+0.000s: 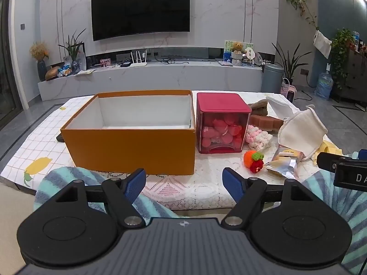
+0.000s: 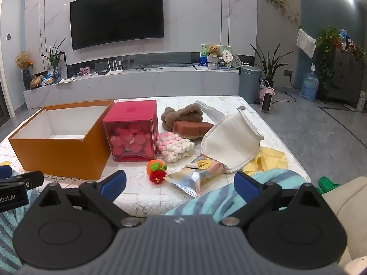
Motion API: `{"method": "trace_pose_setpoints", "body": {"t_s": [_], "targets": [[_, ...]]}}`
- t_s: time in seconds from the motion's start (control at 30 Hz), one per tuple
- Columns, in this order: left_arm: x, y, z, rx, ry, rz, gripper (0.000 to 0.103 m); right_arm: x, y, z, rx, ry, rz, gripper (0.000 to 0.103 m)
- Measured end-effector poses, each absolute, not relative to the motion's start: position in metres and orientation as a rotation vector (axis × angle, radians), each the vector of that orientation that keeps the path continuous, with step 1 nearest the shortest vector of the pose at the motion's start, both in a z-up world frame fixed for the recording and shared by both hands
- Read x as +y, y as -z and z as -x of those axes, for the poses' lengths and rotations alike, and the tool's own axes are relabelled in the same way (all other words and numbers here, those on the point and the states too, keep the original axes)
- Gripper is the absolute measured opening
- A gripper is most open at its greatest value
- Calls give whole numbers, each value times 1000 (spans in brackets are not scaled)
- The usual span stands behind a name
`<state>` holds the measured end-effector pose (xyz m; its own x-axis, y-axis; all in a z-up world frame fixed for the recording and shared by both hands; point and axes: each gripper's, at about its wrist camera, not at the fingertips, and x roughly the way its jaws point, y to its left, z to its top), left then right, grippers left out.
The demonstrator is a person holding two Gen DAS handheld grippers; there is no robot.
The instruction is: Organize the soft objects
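Orange box (image 1: 128, 147) upright, long axis running left-right across table (image 1: 197, 190)

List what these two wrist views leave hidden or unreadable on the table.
- Orange box: its floor near the front is hidden by its own front wall in both views.
- Dark object left of the box: mostly hidden behind it in the left wrist view.
- Yellow cloth: largely covered by the white cloth in the right wrist view.
- Foil packet: print too small to read.
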<state>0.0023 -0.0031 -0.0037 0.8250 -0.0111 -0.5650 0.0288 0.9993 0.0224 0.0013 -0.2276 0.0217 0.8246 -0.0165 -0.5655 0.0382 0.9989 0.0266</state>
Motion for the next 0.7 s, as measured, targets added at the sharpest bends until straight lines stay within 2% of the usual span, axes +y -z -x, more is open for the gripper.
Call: {"method": "trace_pose_setpoints", "body": {"t_s": [0.7], "targets": [[-9, 7, -2, 613, 20, -24, 89, -226, -20, -2, 606, 23, -39, 98]]}}
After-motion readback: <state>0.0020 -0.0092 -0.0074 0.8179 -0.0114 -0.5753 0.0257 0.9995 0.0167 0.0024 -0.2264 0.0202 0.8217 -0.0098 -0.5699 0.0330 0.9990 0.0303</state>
